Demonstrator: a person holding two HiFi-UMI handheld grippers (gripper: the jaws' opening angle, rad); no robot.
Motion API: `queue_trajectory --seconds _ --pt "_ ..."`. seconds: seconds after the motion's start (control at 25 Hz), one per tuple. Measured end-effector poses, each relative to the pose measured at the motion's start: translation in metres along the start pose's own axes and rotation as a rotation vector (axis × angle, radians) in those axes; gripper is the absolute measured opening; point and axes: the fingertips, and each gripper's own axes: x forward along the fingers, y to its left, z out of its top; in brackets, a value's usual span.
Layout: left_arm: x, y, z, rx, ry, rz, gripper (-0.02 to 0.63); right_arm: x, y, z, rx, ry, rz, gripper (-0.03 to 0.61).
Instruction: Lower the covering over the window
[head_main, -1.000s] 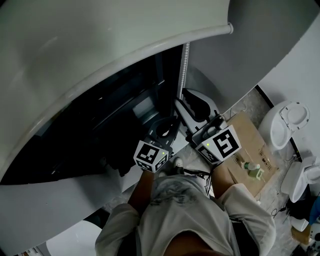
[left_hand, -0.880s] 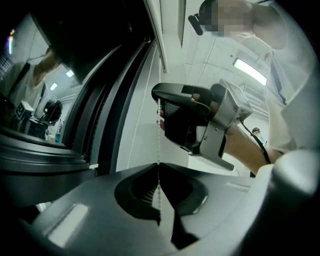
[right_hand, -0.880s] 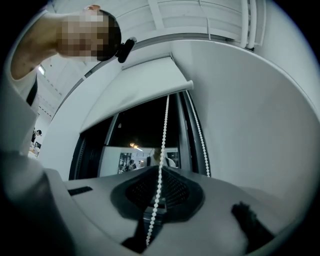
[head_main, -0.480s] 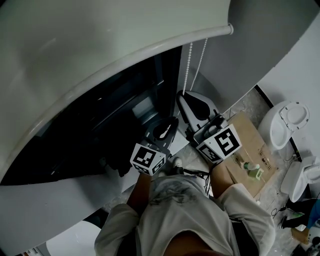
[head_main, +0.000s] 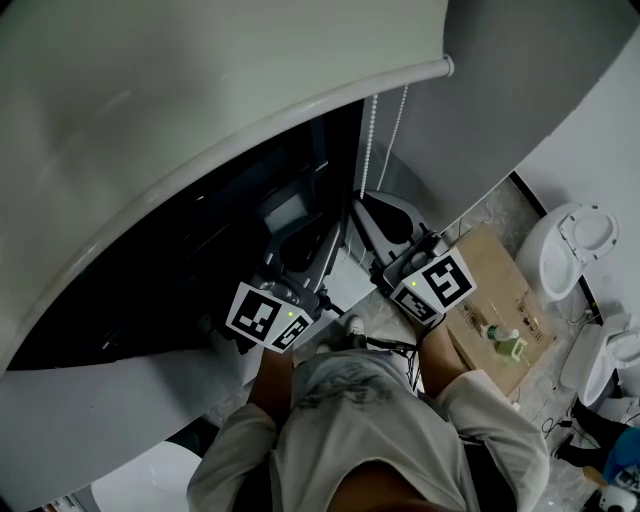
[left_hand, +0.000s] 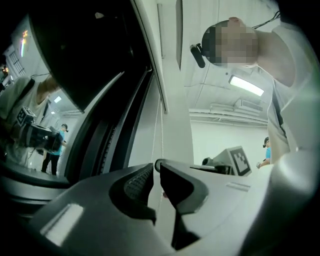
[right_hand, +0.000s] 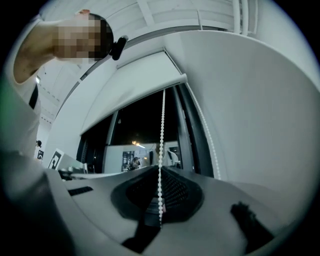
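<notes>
A white roller blind (head_main: 200, 100) hangs partway over the dark window (head_main: 200, 250). Its bottom rail (head_main: 330, 100) ends near the top right. A white bead chain (head_main: 370, 140) drops in two strands beside the frame. My right gripper (head_main: 385, 215) is below it, shut on one strand. In the right gripper view the bead chain (right_hand: 162, 130) runs straight down between the pads of the right gripper (right_hand: 160, 170). My left gripper (head_main: 295, 245) sits lower and to the left. There the bead chain (left_hand: 161, 125) runs into the tips of the left gripper (left_hand: 157, 165), which are nearly together.
A flat cardboard box (head_main: 500, 290) lies on the floor to the right with a green bottle (head_main: 505, 340) on it. White round fixtures (head_main: 570, 245) stand further right. The white sill (head_main: 120, 400) curves below the window, and the plain wall (head_main: 520, 90) is right of the chain.
My left gripper has moved down and to the left. A second strand of the chain has come into view. The blind's rail end sits slightly lower. The right gripper has barely moved.
</notes>
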Motion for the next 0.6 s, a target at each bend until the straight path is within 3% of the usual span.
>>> queue_trajectory --seconds 0.28,0.6 --pt "0.017 -0.001 0.025 0.053 -0.019 -0.039 0.058 -0.001 0.009 -0.038 0.035 0.091 0.011 0.025" --pt "0.040 -0.005 0.029 0.077 -0.008 -0.078 0.077 -0.002 0.011 -0.054 0.045 0.118 0.001 0.025"
